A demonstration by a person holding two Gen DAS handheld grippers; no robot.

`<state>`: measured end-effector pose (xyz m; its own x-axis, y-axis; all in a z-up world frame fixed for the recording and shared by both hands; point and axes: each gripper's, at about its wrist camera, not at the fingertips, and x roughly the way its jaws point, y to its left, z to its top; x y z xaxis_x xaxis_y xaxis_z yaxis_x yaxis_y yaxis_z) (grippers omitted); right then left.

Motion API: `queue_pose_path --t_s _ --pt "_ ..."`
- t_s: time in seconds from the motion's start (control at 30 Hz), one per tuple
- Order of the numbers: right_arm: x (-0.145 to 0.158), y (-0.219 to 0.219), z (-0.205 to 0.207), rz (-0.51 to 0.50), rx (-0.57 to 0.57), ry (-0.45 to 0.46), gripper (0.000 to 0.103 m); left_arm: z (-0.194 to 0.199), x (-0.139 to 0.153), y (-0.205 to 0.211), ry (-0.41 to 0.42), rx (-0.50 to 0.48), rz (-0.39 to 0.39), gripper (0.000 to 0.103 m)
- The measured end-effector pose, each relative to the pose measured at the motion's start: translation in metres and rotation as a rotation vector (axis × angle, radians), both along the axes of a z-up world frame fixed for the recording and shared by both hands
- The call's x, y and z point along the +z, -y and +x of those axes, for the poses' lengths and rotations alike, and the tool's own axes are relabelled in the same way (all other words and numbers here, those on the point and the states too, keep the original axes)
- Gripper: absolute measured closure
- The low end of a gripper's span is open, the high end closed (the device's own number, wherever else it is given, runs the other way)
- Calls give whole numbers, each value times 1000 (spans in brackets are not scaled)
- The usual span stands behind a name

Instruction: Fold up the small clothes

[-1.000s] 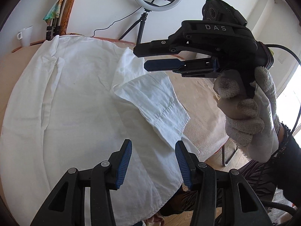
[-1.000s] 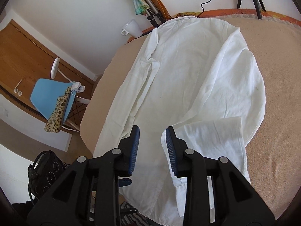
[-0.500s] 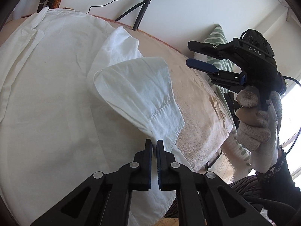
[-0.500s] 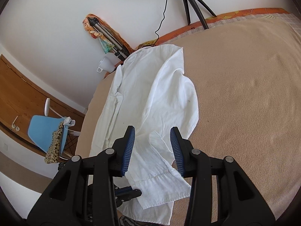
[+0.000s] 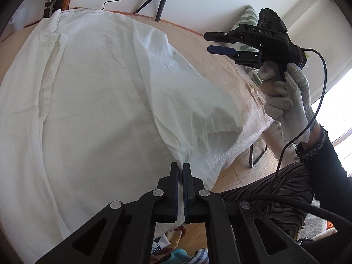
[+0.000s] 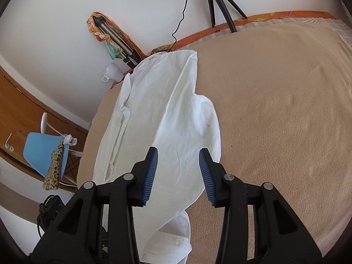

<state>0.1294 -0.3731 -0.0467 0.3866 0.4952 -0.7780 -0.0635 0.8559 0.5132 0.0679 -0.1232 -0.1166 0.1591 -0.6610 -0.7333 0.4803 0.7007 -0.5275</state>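
Pinching: left gripper (image 5: 183, 177) clamped on sleeve (image 5: 193, 101) cuff at near bed edge, cloth drawn up taut.
Changed: sleeve, half a second ago folded flat across shirt (image 5: 88, 92), now lifted into a tent; left jaws closed then as now.
Right gripper (image 6: 178, 171): fingers spread wide, nothing between them, held in gloved right hand (image 5: 286, 96) above bed's right side; raised higher than before.
Shirt: spread on tan blanket (image 6: 286, 110), collar toward wall.
Around: tripod (image 6: 220, 2) and black cable at wall; white cup (image 6: 112, 72) behind collar; blue chair (image 6: 41, 149) with leopard cloth; striped pillow (image 5: 248, 17) behind right gripper.
Writing: "DAS" on right gripper body.
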Motion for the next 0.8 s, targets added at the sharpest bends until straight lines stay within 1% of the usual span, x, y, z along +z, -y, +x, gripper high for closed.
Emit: queue_pose_path --t_s 0.03,0.1,0.17,0.27,0.37,0.4,0.47,0.5,0.53,0.57,0.63,0.7,0.8 --pt "-1 -1 3 -10 0 0 61 0 -1 -2 7 16 11 103" --pt "-2 -5 14 -31 11 7 61 -2 -1 0 35 8 44 103" --pt "-3 -12 28 -56 24 16 61 -4 0 1 31 -1 35 103" --pt "-6 -29 56 -62 60 6 61 -5 1 -2 3 -16 -9 103" --pt "-17 -50 86 -41 107 -29 61 -3 3 -8 -39 -20 -52 103" --pt "-22 -58 95 -48 117 -42 62 -2 5 -10 -62 -23 -79 103" --pt "-35 -74 112 -80 147 -73 61 -2 10 -18 -109 -27 -155 103" --pt "-42 -81 118 -115 162 -85 61 -2 13 -23 -122 -23 -187 103" --pt "-48 -86 122 -159 166 -94 61 -1 16 -25 -118 -15 -191 103" --pt "-50 -89 123 -185 169 -101 61 -1 20 -27 -99 -10 -173 103" --pt "-46 -85 116 -150 178 -100 61 0 22 -26 -57 -20 -119 103" --pt "-30 -76 98 -121 177 -69 61 1 19 -27 -70 -22 -119 103" --pt "2 -54 56 -86 163 -23 61 5 15 -23 -72 -14 -115 102"
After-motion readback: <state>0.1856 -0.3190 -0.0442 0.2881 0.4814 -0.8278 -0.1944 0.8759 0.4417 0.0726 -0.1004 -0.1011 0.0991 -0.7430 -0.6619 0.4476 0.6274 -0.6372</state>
